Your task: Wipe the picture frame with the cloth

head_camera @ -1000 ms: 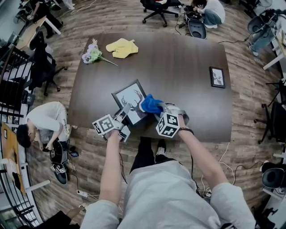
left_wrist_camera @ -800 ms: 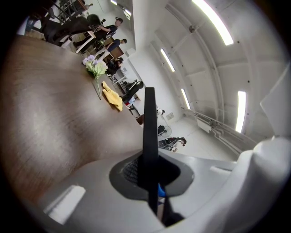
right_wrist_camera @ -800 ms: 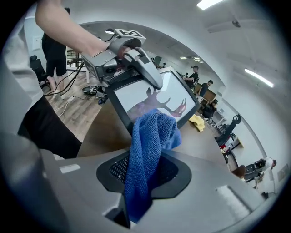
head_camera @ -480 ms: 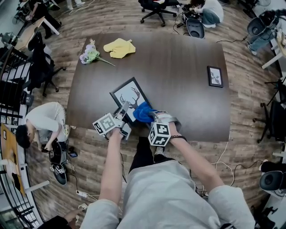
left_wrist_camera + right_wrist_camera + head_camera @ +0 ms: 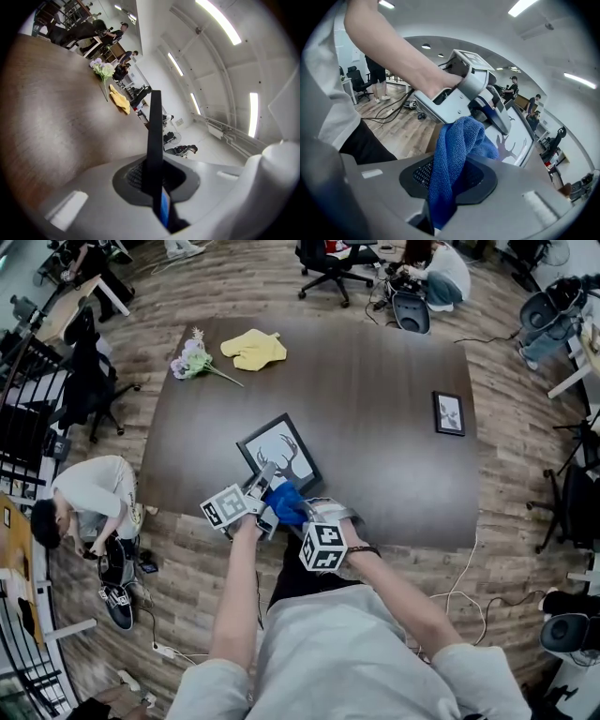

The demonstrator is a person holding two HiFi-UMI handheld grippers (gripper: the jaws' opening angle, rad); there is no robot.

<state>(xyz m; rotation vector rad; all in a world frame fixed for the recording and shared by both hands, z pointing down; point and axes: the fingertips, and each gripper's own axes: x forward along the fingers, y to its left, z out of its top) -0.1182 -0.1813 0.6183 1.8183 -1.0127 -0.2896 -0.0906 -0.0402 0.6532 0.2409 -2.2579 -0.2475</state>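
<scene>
Table [image 5: 375, 409]: flowers [image 5: 192, 360], yellow cloth [image 5: 253, 348], small frame [image 5: 449, 413]

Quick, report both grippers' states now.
Left gripper: shut on the frame.
Right gripper: shut on the cloth.

Yellow cloth [image 5: 253, 349] and flower bunch [image 5: 194, 360] on the table [image 5: 375, 381], far left; small framed picture [image 5: 449, 413] near its right edge.

cloth [image 5: 454, 154]: solid blue. picture frame [image 5: 278, 454]: black border, white print with dark antlered-deer silhouette. table [image 5: 375, 399]: dark brown wood grain. rag [image 5: 253, 349]: yellow. flowers [image 5: 194, 360]: pale lilac, green stems. small frame [image 5: 449, 413]: black. floor [image 5: 525, 474]: light brown planks.
</scene>
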